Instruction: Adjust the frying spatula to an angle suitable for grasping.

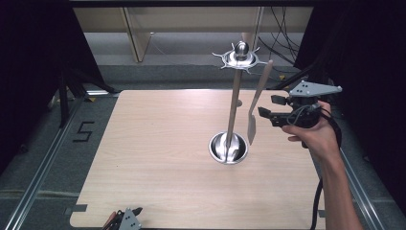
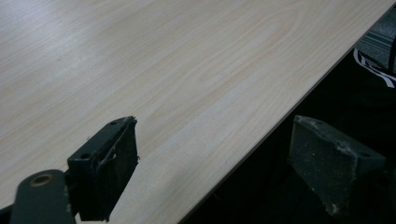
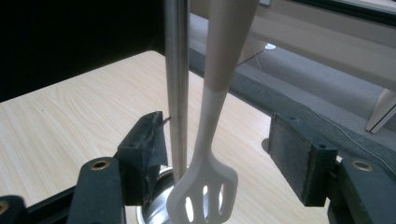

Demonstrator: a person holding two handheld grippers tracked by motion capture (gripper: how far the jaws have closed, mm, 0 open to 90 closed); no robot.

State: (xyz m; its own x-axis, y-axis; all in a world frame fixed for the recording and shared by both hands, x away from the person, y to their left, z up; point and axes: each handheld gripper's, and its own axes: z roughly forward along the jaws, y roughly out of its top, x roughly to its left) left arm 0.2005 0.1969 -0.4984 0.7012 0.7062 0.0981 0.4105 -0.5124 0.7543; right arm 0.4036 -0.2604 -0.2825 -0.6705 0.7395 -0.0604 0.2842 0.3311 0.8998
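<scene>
A steel utensil stand [image 1: 234, 105] rises from a round base [image 1: 229, 147] at the middle of the table, with a ring of hooks [image 1: 241, 57] on top. A white slotted spatula with a beige handle [image 1: 256, 103] hangs from one hook, to the right of the pole. My right gripper [image 1: 269, 107], held in a hand, points at the spatula from the right. In the right gripper view the spatula [image 3: 210, 140] hangs between the spread jaws of that gripper [image 3: 219, 130] with a gap on both sides, the pole [image 3: 176, 84] behind it. My left gripper [image 1: 127, 218] stands open at the table's near edge [image 2: 215, 135].
The light wooden table [image 1: 158, 143] has a black cable [image 1: 316, 201] trailing along its right side. Metal rails run on the floor to the left and right. Dark curtains stand on both sides, and cables and furniture legs lie beyond the far edge.
</scene>
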